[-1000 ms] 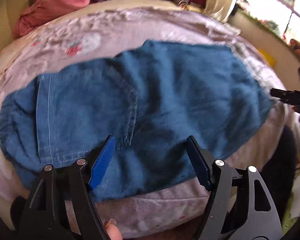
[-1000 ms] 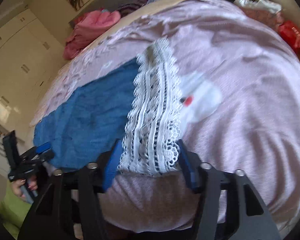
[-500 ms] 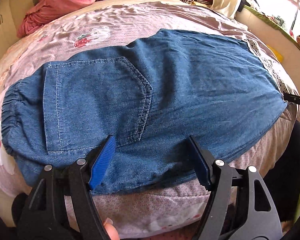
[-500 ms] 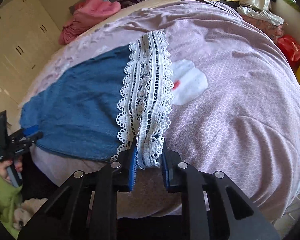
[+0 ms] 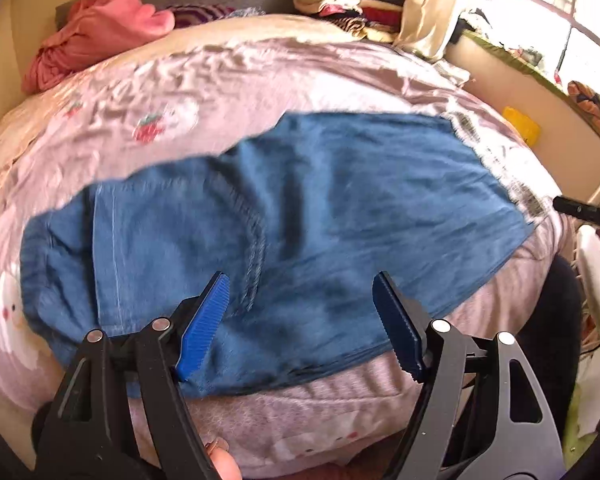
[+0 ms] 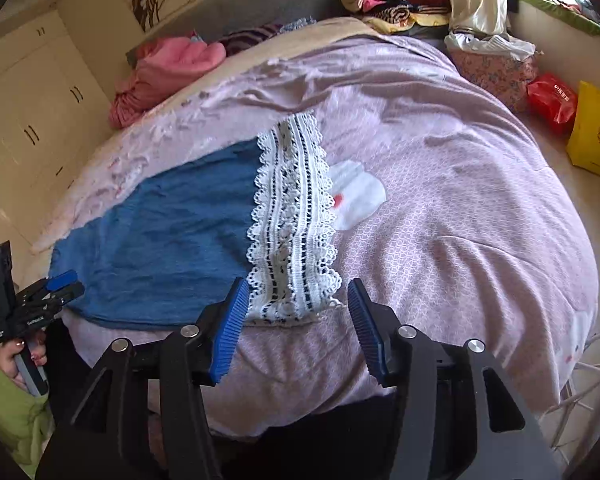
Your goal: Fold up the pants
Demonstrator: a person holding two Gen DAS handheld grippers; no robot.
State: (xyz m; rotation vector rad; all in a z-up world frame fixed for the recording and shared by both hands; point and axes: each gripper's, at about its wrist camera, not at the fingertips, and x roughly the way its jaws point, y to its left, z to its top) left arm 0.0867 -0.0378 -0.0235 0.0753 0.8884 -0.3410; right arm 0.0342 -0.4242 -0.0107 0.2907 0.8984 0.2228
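- The denim pants (image 5: 300,216) lie flat on the pink bedspread (image 6: 460,216), long axis running across the bed's near edge — waistband end toward the left, lace hem (image 6: 292,224) toward the right.
- The left gripper (image 5: 300,320) hovers spread over the pocket end, holding nothing.
- The right gripper (image 6: 296,320) is spread too, its fingers either side of the hem's near corner — nearest for a grasp, I judge.
- The right view shows the lace sharply; the left view blurs it but shows the back pocket (image 5: 172,248).
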